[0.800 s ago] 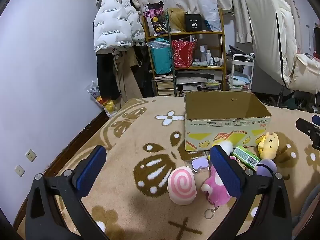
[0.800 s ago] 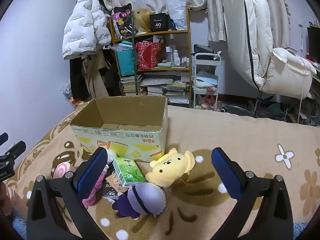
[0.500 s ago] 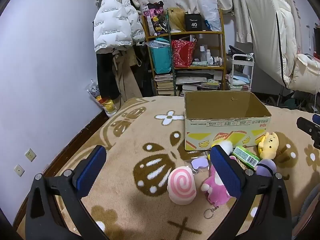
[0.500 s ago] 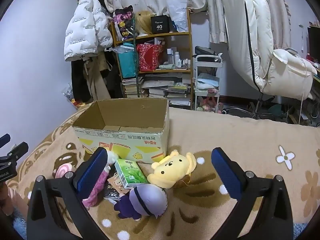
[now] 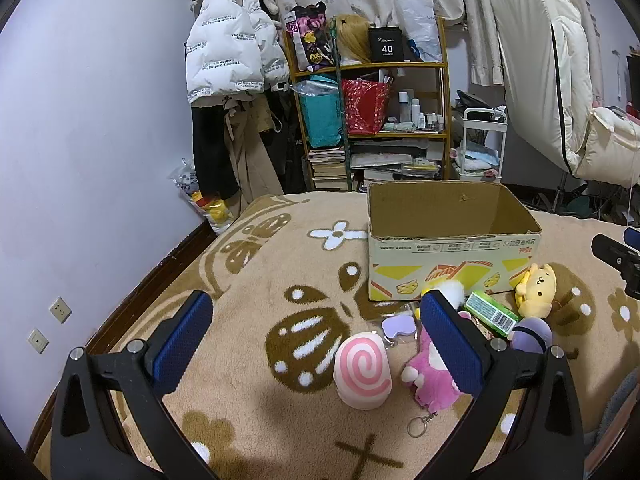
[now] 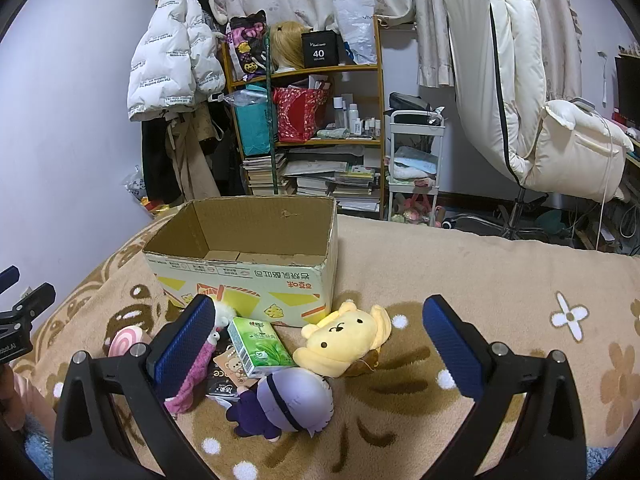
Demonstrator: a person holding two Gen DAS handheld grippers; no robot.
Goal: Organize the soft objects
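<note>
left gripper (image 5: 316,340): your jaws stand spread wide with nothing between the pads; it hovers above the blanket, tilted down toward the toys.
right gripper (image 6: 320,344): also released and empty, hanging over the toy pile.
cardboard box (image 6: 256,276): open-topped, looks empty, sits just behind the pile — judged the place for the soft things.
pink swirl roll plush (image 5: 362,372): stands on the blanket between your left pads' lines but lower and further out, nearer the right pad; likely light and squashy, so pinch it across the middle.
pink plush keychain (image 5: 430,380): just beside the swirl roll, partly hidden behind your left gripper's right finger; its metal ring trails toward you — take the body, not the ring.
yellow bear plush (image 6: 344,340): lies between your right pads, close to the box's corner; soft and roomy, grip across the head.
purple plush (image 6: 288,400): touching the bear on its near side, below the jaw line; round and likely to roll, so squeeze deep.
green tissue pack (image 6: 260,340): leans by the bear's left; crinkly wrap could slip.
risk: neighbours are touching, so a wide close may catch two.
</note>
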